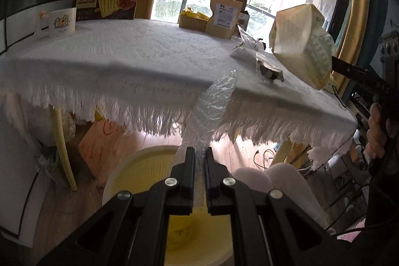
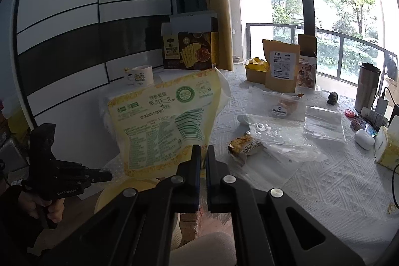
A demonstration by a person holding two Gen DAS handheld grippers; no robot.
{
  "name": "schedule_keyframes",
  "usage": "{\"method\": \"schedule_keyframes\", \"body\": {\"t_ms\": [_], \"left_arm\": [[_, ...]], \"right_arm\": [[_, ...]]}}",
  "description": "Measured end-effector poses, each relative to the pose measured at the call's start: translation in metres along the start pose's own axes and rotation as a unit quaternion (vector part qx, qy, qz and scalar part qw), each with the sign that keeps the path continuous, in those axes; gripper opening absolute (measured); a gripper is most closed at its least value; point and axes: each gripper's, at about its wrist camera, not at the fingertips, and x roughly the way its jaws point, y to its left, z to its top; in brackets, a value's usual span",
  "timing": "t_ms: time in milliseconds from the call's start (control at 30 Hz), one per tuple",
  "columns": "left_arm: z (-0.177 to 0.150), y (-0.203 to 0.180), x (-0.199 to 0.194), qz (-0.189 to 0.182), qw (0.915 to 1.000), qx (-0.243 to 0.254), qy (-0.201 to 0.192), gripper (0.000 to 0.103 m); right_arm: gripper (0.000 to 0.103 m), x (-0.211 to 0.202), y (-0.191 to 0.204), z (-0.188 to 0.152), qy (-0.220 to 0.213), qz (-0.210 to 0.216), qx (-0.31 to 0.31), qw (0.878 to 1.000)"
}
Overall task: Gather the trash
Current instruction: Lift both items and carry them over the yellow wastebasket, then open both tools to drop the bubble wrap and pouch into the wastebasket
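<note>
Plastic film (image 1: 214, 104) clenched in left jaws over table edge (image 1: 286, 126), above bin (image 1: 139, 166); right jaws pinch yellow bag (image 2: 169, 121).

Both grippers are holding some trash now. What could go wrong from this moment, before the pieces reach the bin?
1. The left gripper pinches only one end of the clear plastic wrap; its other end lies on the fringed tablecloth and may snag or slip free.
2. The right gripper holds the yellow bag by its edge, off to the side of the yellow bin; released now, it would probably miss.
</note>
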Motion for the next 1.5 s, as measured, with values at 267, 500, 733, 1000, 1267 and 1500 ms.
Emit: {"method": "schedule_keyframes", "body": {"t_ms": [267,500,733,1000,1267,1500], "left_arm": [[-0.018,0.013,-0.008,0.014,0.9997,-0.019,-0.003,0.056],[-0.019,0.035,-0.028,0.037,0.9985,-0.035,-0.022,0.056],[-0.016,0.057,-0.048,0.069,0.9949,-0.055,-0.049,0.057],[-0.014,0.076,-0.067,0.091,0.991,-0.069,-0.069,0.057],[-0.014,0.078,-0.072,0.097,0.9901,-0.07,-0.074,0.057],[-0.011,0.073,-0.069,0.098,0.9903,-0.066,-0.073,0.057]], "right_arm": [[0.003,0.022,0.026,-0.011,0.019,0.025,-0.009,0.999],[0.003,0.038,0.048,-0.013,0.034,0.043,-0.032,0.998],[0.003,0.057,0.068,-0.023,0.061,0.059,-0.051,0.995],[0.004,0.077,0.092,-0.039,0.099,0.086,-0.071,0.989],[0.01,0.103,0.109,-0.054,0.139,0.089,-0.08,0.983],[0.034,0.103,0.108,-0.059,0.142,0.093,-0.08,0.982]]}}
